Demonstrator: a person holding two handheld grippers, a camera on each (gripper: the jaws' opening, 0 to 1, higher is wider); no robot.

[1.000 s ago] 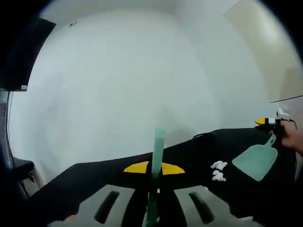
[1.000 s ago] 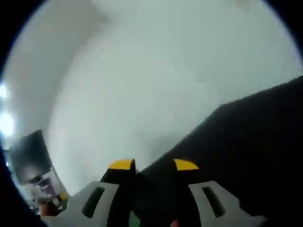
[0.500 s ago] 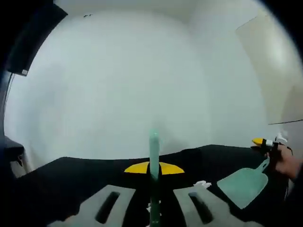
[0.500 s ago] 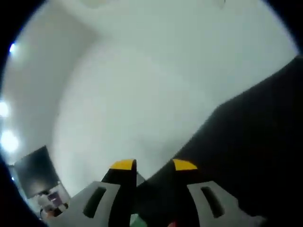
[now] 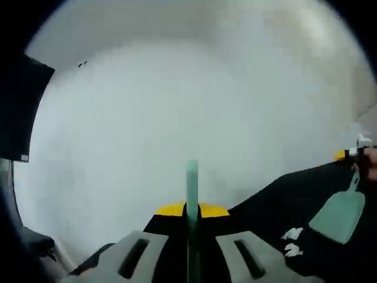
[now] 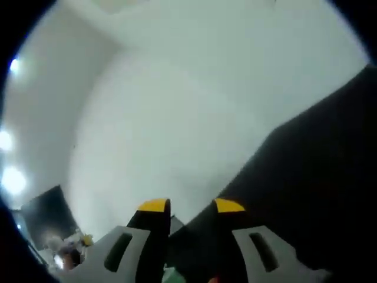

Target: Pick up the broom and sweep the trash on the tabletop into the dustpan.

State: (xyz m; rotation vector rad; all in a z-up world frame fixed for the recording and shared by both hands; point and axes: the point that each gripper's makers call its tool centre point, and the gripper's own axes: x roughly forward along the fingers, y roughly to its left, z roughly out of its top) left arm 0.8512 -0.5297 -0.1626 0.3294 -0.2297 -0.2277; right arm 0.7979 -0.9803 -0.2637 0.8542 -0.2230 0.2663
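Tabletop (image 5: 277,200), black and matte, runs across the lower right of the left gripper view and meets a plain white wall (image 5: 177,118) at its far edge; the same dark surface fills the right side of the right gripper view. A dark panel (image 5: 15,112) stands at the left of the room. Open black surface lies between the left gripper (image 5: 191,210) and the one green dustpan (image 5: 340,213), which rests flat near the table's right end, its handle reaching to the right gripper (image 5: 347,154) and a hand (image 5: 370,166). Two white scraps of trash (image 5: 291,242) lie just beside the pan's mouth. One green broom handle (image 5: 192,200) rises upright between the left jaws, clamped. The right jaws stand slightly apart around a green sliver; whether they grip it cannot be told.
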